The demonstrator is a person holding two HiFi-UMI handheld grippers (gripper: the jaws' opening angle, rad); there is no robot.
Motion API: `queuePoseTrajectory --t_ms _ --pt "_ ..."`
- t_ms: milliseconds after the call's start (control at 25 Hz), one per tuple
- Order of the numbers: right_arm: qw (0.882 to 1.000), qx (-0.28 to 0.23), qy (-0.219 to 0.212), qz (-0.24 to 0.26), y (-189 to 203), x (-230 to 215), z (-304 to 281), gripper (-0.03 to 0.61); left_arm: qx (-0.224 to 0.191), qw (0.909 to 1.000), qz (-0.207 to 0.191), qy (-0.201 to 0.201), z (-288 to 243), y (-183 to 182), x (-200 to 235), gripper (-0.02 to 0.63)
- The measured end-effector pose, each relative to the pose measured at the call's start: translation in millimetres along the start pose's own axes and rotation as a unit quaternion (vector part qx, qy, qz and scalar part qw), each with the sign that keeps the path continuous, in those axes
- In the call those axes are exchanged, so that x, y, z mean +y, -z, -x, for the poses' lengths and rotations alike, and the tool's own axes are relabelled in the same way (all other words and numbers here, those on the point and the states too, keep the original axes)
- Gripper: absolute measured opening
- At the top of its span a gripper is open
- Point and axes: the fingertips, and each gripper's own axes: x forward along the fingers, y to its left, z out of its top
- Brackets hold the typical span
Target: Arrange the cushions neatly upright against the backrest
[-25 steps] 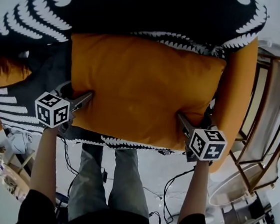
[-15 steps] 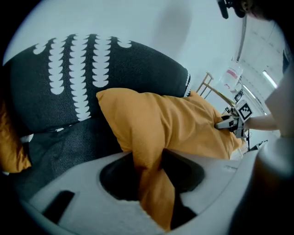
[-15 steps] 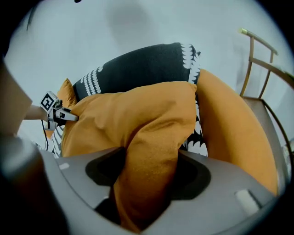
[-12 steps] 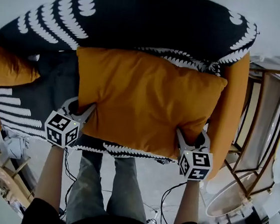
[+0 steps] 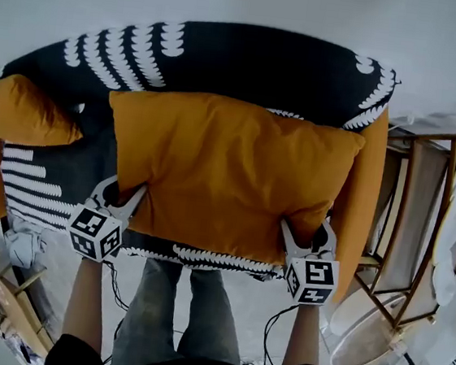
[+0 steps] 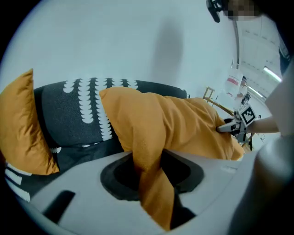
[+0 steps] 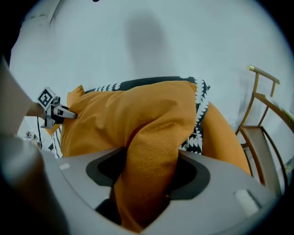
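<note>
1 black sofa [image 5: 250,57] with white scallop print spans the head view. The big orange cushion [image 5: 229,170] is held above its seat, in front of the backrest, with its lower edge toward the person. A smaller orange cushion [image 5: 23,109] sits at the sofa's left end, apart from it. 2 grippers grasp the big cushion's lower corners: left gripper [image 5: 126,192] and right gripper [image 5: 306,231] have each just been closing, jaws clenched on bunched fabric

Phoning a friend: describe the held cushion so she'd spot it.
On the black, white-patterned sofa, a large orange cushion fills the middle. The left gripper and right gripper, jaws just closed further, pinch its near corners; the other orange cushion, at the left end, is untouched.
</note>
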Motion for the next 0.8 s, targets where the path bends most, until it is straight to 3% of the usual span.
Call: queuePoseTrajectory --t_ms 440,800 --pt "0.996 -0.073 0.004 0.046 -111 15 0 0.311 -0.087 0.9956 -0.015 -0.031 40 -82 38 0.147" --pt "0.993 -0.099 0.005 0.058 -162 16 -37 0.313 -0.115 0.9919 -0.024 -0.048 28 -121 78 0.149"
